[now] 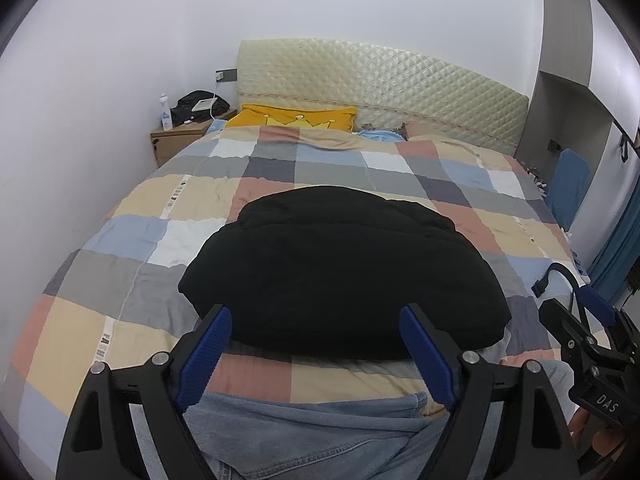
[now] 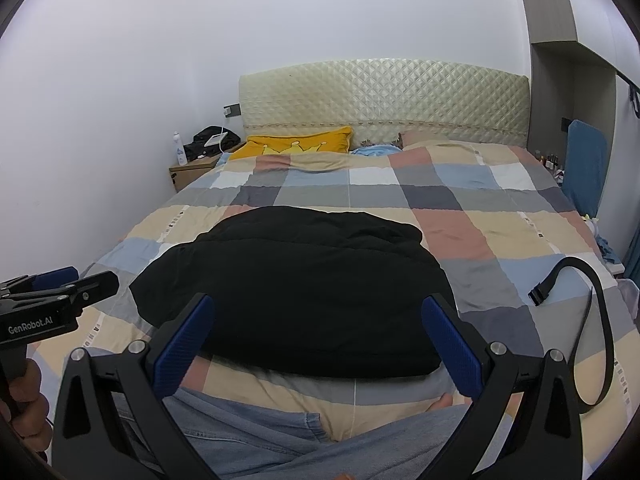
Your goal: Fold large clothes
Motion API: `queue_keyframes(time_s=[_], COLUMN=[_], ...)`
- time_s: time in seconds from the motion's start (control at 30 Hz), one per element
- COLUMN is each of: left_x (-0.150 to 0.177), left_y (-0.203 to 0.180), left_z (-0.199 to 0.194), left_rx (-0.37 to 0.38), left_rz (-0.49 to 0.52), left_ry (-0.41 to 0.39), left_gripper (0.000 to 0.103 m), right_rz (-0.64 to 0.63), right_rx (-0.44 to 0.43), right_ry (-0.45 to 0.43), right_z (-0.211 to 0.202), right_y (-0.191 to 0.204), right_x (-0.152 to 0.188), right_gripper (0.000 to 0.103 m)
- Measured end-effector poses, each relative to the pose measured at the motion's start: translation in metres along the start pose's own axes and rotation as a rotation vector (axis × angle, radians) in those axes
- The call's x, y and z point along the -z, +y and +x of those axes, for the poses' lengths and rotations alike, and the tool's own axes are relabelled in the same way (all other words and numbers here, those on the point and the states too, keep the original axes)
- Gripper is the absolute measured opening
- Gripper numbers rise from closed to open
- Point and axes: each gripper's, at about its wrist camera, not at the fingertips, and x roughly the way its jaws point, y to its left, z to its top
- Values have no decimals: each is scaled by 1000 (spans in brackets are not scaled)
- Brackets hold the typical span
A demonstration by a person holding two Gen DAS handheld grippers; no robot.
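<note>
On the bed (image 1: pixel 120 320), one folded black coat (image 1: pixel 344 280) is lying mid-quilt, one strap (image 2: pixel 592 312) curling beside it. Two tools are hovering near its edge: left tool (image 1: pixel 316 344) and right tool (image 2: pixel 316 332), both spread apart, gripping nothing.

Both wrist views low at the bed's foot, facing the headboard (image 1: pixel 380 80), sharing the checked quilt (image 2: pixel 460 216).

"GenRobot.AI" stands on the left tongs (image 2: pixel 93 283); "DAS" on the right tongs (image 1: pixel 578 320).
</note>
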Motion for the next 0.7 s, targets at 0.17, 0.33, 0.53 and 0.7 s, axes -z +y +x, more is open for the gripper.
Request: queue_keyframes(time_s=[0.17, 0.33, 0.53, 0.7], left_x=[0, -3, -3, -2], left_y=[1, 2, 2, 4], left_z=[0, -1, 1, 0], left_rx=[0, -11, -10, -9], left_rz=[2, -6, -6, -15], left_ry=[-3, -15, -8, -5], left_gripper=[86, 86, 86, 86], right_rz=[1, 10, 15, 23], right_rx=[0, -3, 0, 1], right_ry=[0, 5, 5, 7], right_z=[0, 2, 1, 0], right_y=[0, 2, 2, 4], right_x=[-1, 2, 2, 4], right_gripper=[103, 103, 103, 103])
